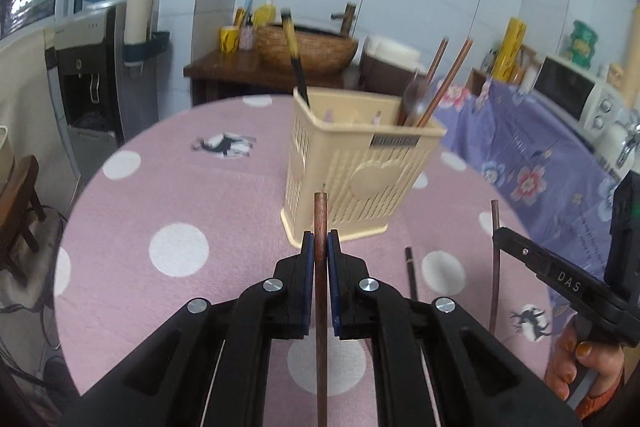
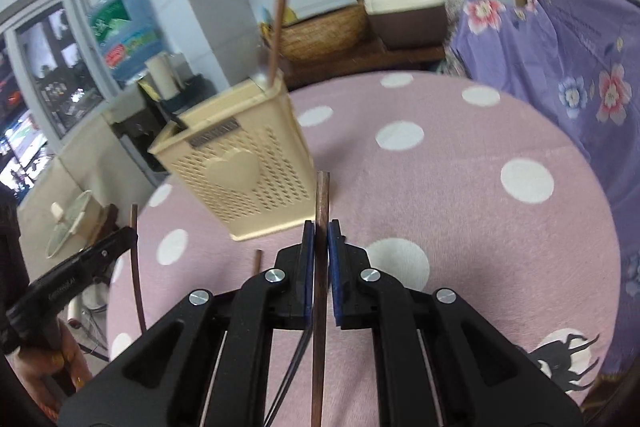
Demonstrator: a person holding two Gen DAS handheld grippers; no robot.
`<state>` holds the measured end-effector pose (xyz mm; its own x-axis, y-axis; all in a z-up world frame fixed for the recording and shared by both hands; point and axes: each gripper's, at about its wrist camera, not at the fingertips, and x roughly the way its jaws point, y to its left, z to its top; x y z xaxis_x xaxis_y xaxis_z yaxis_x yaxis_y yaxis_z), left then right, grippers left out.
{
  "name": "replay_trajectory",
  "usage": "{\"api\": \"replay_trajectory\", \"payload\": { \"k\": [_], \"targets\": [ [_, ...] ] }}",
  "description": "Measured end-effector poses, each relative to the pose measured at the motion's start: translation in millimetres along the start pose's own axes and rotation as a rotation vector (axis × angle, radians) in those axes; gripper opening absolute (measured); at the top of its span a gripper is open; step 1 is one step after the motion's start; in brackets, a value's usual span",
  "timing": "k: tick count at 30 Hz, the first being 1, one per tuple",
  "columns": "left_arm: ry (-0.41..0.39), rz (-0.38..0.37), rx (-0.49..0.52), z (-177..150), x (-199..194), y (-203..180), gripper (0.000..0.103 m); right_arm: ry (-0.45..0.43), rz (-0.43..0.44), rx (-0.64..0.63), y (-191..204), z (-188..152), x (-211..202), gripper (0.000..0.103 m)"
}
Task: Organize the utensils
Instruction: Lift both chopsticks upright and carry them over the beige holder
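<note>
A cream perforated utensil holder (image 1: pixel 360 163) stands on the pink dotted tablecloth (image 1: pixel 180 203). It holds two brown chopsticks (image 1: pixel 448 79), a spoon and a black-and-yellow handled utensil (image 1: pixel 294 59). My left gripper (image 1: pixel 321 247) is shut on a brown chopstick (image 1: pixel 320 227), just short of the holder. My right gripper (image 2: pixel 321 235) is shut on another brown chopstick (image 2: pixel 322 207), which also shows in the left wrist view (image 1: pixel 495 259). The holder (image 2: pixel 240 167) lies ahead and left of it. A dark chopstick (image 1: pixel 411 279) lies on the cloth between the grippers.
A purple floral cloth (image 1: pixel 540 155) covers furniture on the right, with a microwave (image 1: pixel 568 91) on it. A water dispenser (image 1: pixel 92 75) stands at the left. A wooden sink counter (image 1: pixel 256 67) is behind the table. A small stool (image 1: pixel 20 211) sits at the far left.
</note>
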<state>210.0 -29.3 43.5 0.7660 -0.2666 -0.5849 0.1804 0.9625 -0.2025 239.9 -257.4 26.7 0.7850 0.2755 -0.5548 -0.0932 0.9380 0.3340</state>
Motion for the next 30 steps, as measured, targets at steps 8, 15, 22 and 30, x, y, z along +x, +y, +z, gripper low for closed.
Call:
{"api": "replay_trajectory", "payload": {
  "k": [8, 15, 22, 30],
  "targets": [
    [-0.147, -0.019, 0.031, 16.1, -57.7, 0.7, 0.008, -0.068, 0.108, -0.063, 8.5, 15.1, -61.8, 0.008],
    [-0.168, -0.017, 0.044, 24.6, -60.7, -4.7, 0.008, -0.064, 0.111, -0.06, 9.0, 21.4, -66.1, 0.007],
    [-0.184, -0.022, 0.048, 32.1, -67.0, -3.6, 0.008, -0.079, 0.122, -0.069, 8.9, 29.6, -71.5, 0.008],
    [-0.205, -0.062, 0.037, 69.7, -73.2, -5.8, 0.008, -0.154, 0.142, -0.106, 29.5, 75.3, -85.9, 0.008]
  ]
}}
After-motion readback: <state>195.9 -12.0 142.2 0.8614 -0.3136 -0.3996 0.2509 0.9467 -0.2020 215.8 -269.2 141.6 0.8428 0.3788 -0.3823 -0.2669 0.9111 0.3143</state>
